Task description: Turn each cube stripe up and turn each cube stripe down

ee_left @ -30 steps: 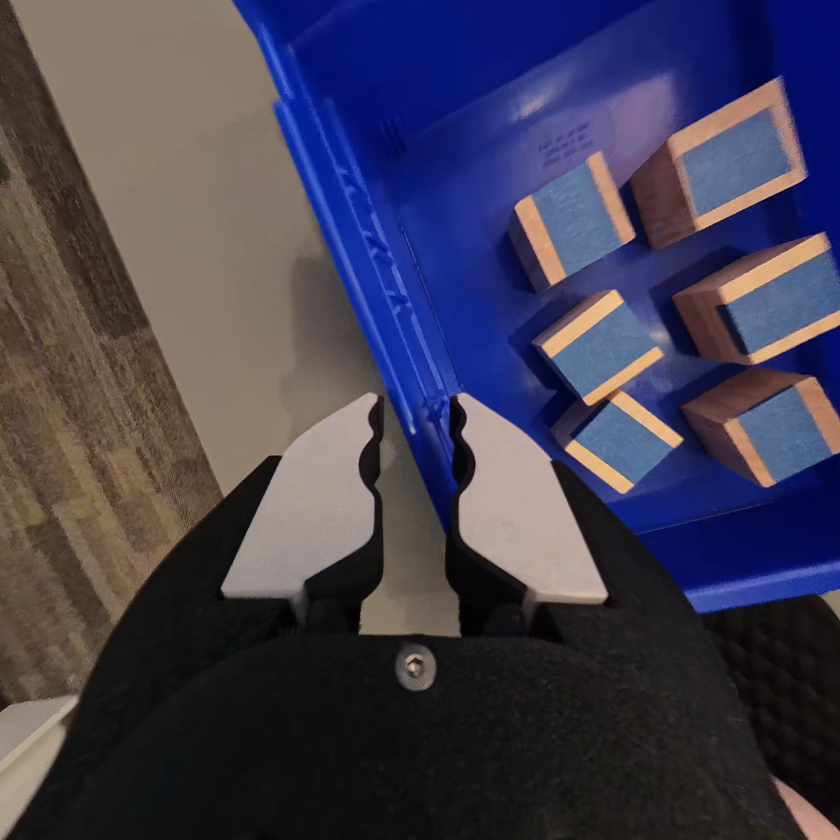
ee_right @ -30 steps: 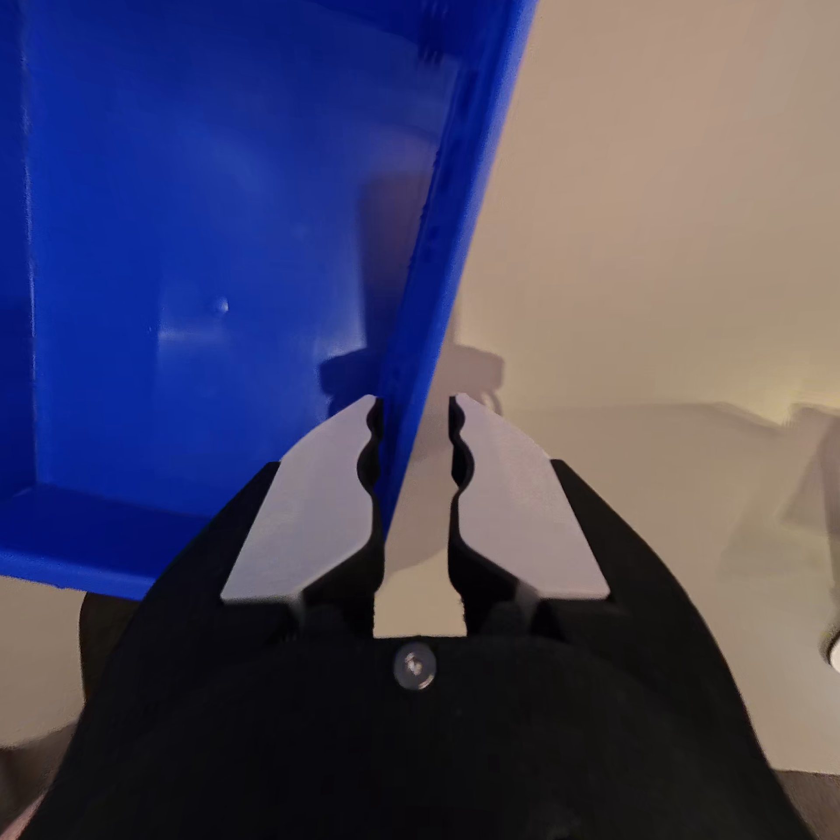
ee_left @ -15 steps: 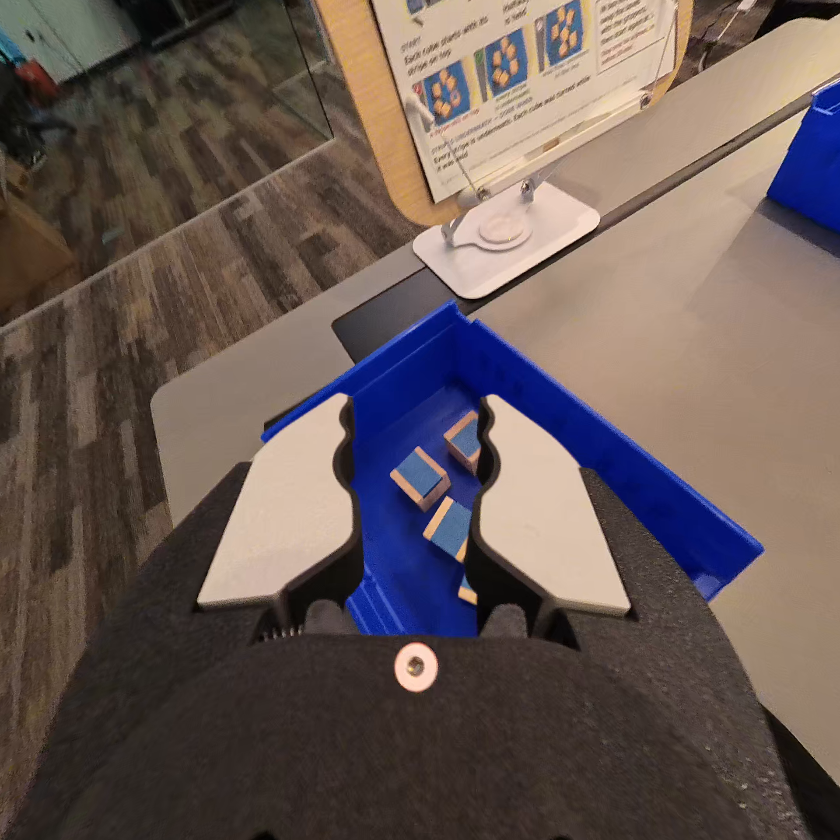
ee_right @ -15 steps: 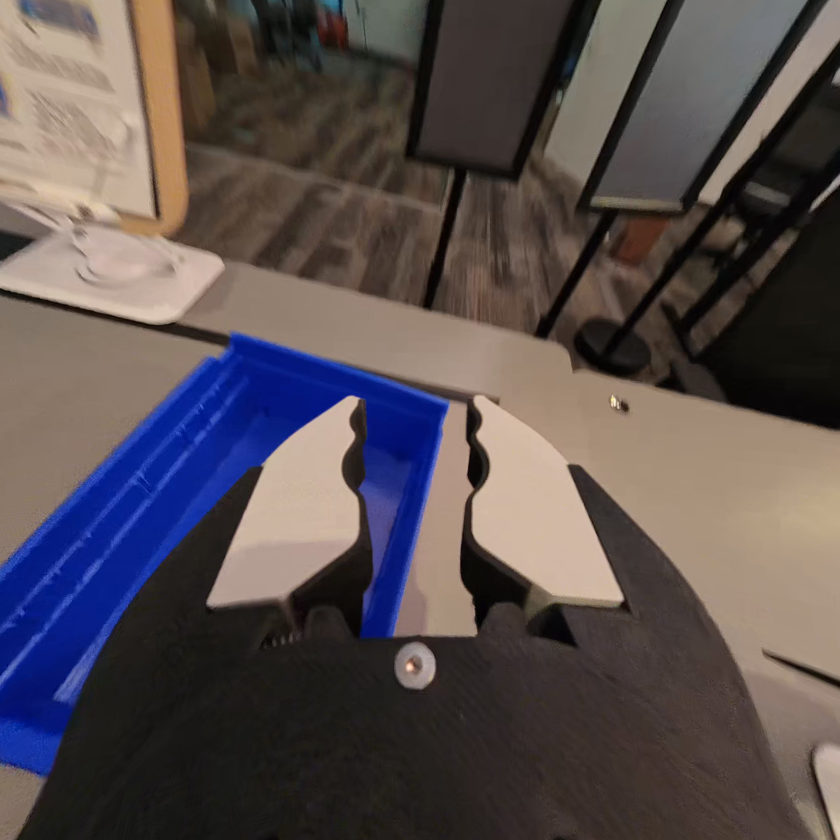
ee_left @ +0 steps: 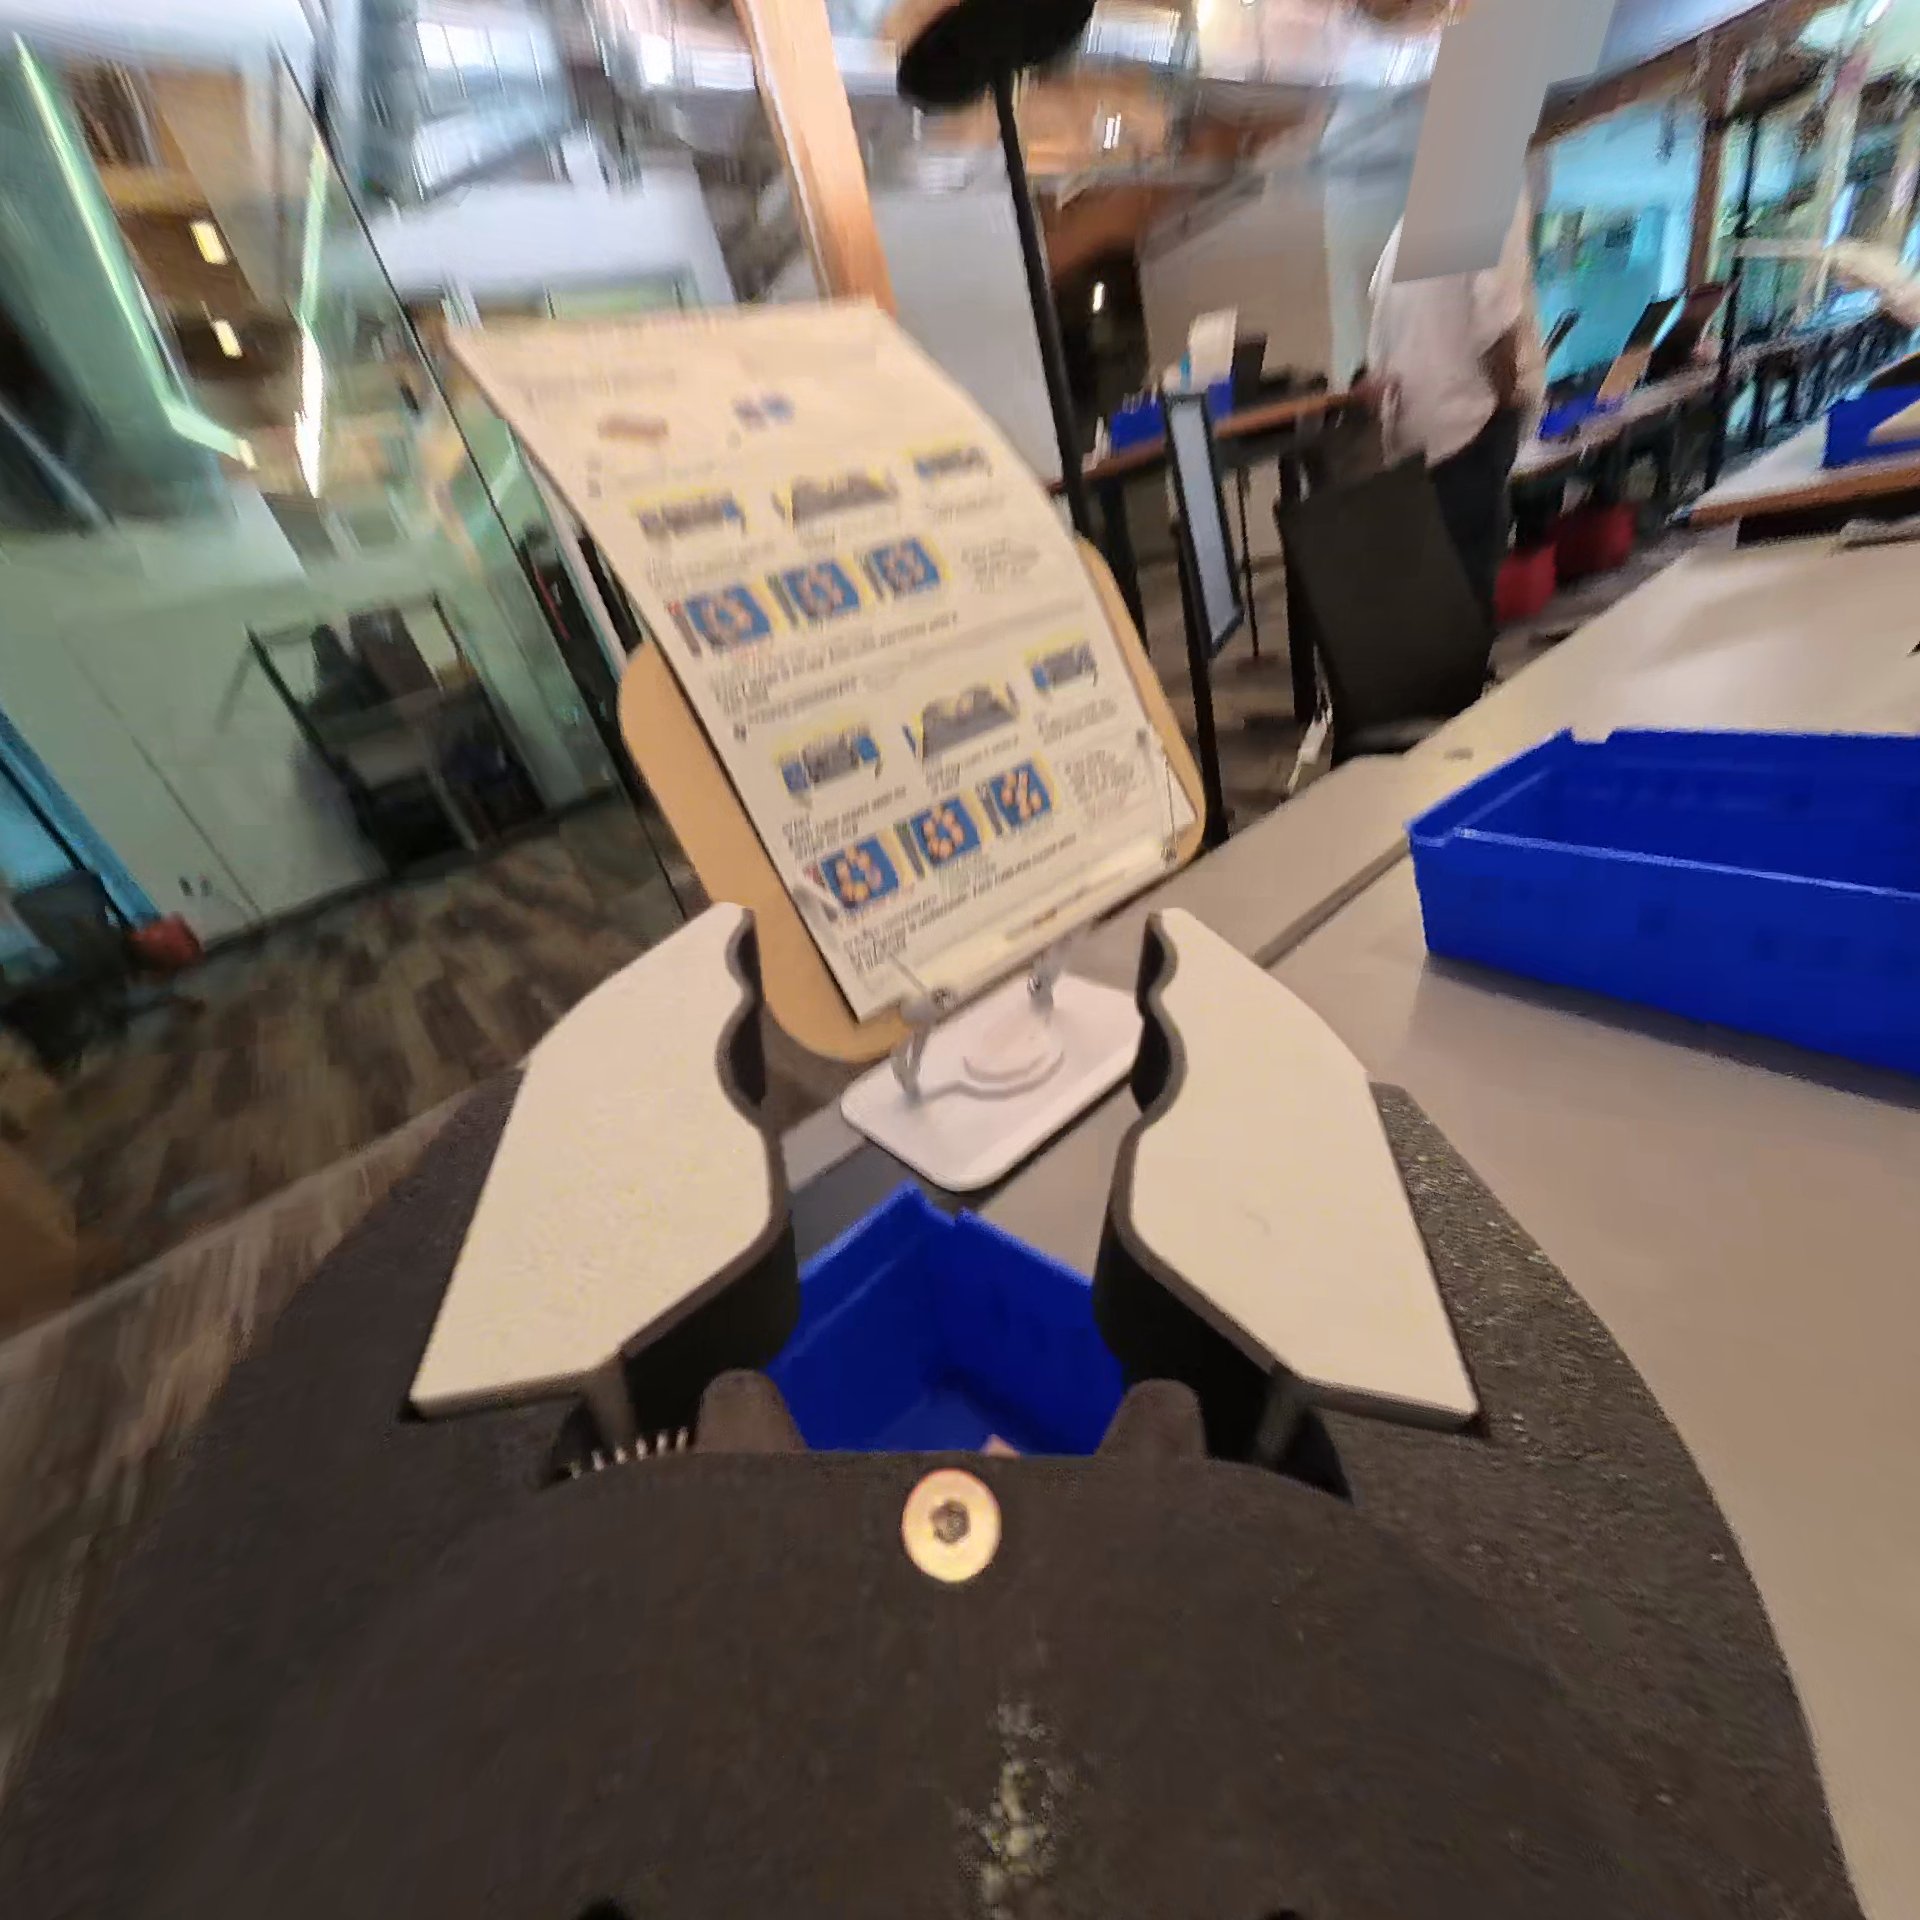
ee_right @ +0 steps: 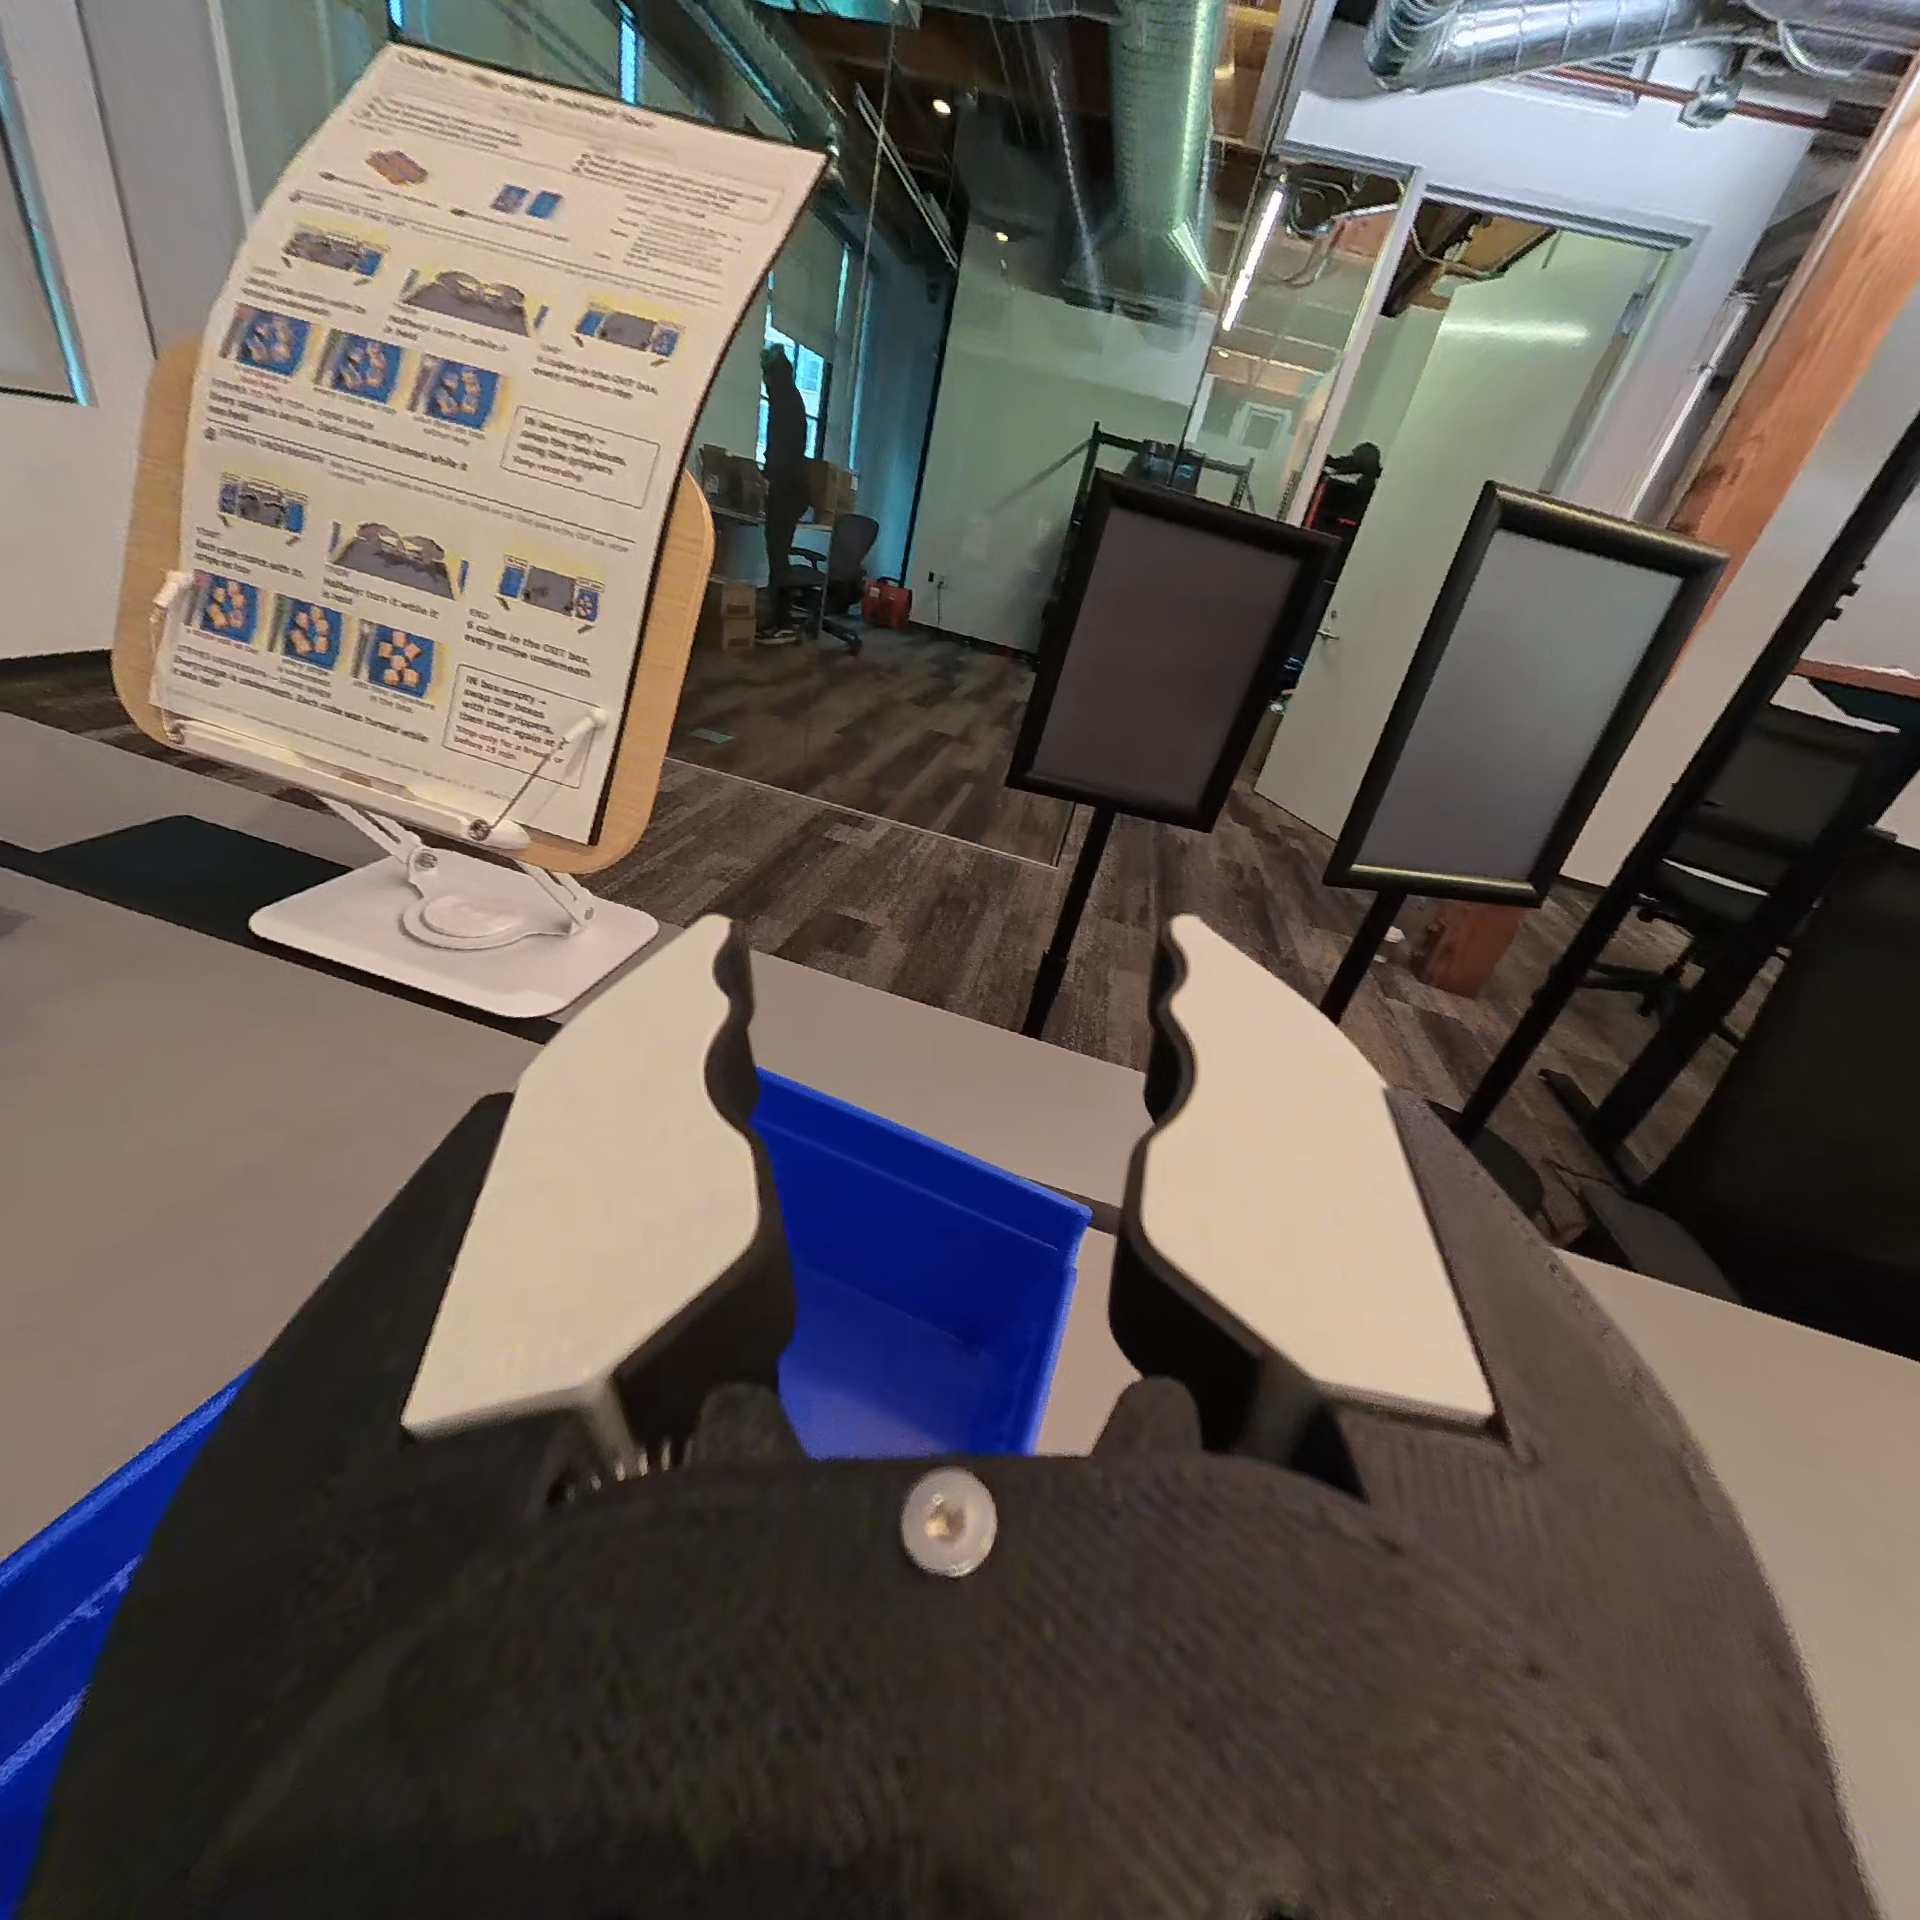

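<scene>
Now both claws gape, gripping nothing: left claw (ee_left: 945, 997) above a blue bin (ee_left: 935, 1340) corner, right claw (ee_right: 951, 997) above another bin (ee_right: 914, 1288); instruction stand (ee_right: 447, 914) beyond on table (ee_right: 208, 1091).

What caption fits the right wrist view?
Open right gripper raised over a blue bin's corner, facing an instruction sheet on a stand.

Office: glass partitions (ee_right: 1091, 436), desks (ee_left: 1714, 1195), ductwork (ee_right: 1153, 135).
</scene>
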Tool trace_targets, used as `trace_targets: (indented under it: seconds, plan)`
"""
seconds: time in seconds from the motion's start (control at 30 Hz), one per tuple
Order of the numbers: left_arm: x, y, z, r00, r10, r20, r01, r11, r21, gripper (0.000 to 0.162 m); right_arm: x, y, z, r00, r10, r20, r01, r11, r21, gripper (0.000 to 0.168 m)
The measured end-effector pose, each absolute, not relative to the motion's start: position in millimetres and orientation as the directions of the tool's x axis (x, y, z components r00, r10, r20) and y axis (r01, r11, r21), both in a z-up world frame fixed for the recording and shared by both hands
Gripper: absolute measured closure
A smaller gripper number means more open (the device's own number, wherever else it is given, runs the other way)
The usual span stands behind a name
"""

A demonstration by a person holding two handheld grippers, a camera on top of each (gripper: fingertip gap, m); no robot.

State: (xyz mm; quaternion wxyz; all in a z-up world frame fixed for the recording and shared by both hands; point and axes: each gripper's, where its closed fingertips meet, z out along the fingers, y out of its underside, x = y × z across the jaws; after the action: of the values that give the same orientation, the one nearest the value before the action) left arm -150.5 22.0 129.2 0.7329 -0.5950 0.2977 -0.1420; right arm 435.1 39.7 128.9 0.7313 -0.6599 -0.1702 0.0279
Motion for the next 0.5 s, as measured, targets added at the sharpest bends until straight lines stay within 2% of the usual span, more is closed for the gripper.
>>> trace_targets:
  seconds: [0.07,0.1,0.2,0.27,0.4,0.5]
  plan:
    - [-150.2,19.6,131.4,0.784,-0.533,-0.317,-0.154,0.328,-0.932,0.104,433.2,37.7,130.3,0.935,0.274,0.224,0.191,0.14,-0.971,0.094]
    - [-149.9,22.7,125.6,0.78,-0.531,-0.329,-0.184,0.308,-0.933,0.106,433.8,37.2,129.5,0.935,0.271,0.231,0.201,0.134,-0.97,0.094]
    - [-140.9,33.1,87.5,0.71,-0.608,-0.356,-0.327,0.164,-0.931,0.102,432.3,35.3,124.3,0.923,0.289,0.255,0.233,0.109,-0.966,0.094]
    - [-135.9,43.0,55.6,0.643,-0.664,-0.382,-0.455,0.071,-0.888,0.099,431.7,34.9,120.5,0.915,0.302,0.268,0.252,0.093,-0.963,0.094]
    - [-146.8,63.8,-9.4,0.451,-0.75,-0.483,-0.776,-0.062,-0.628,0.101,428.9,37.5,113.4,0.902,0.33,0.277,0.274,0.058,-0.96,0.093]
    - [-148.8,65.3,-42.3,0.333,-0.851,-0.406,-0.869,-0.11,-0.482,0.105,425.6,40.9,109.3,0.896,0.34,0.285,0.288,0.044,-0.957,0.092]
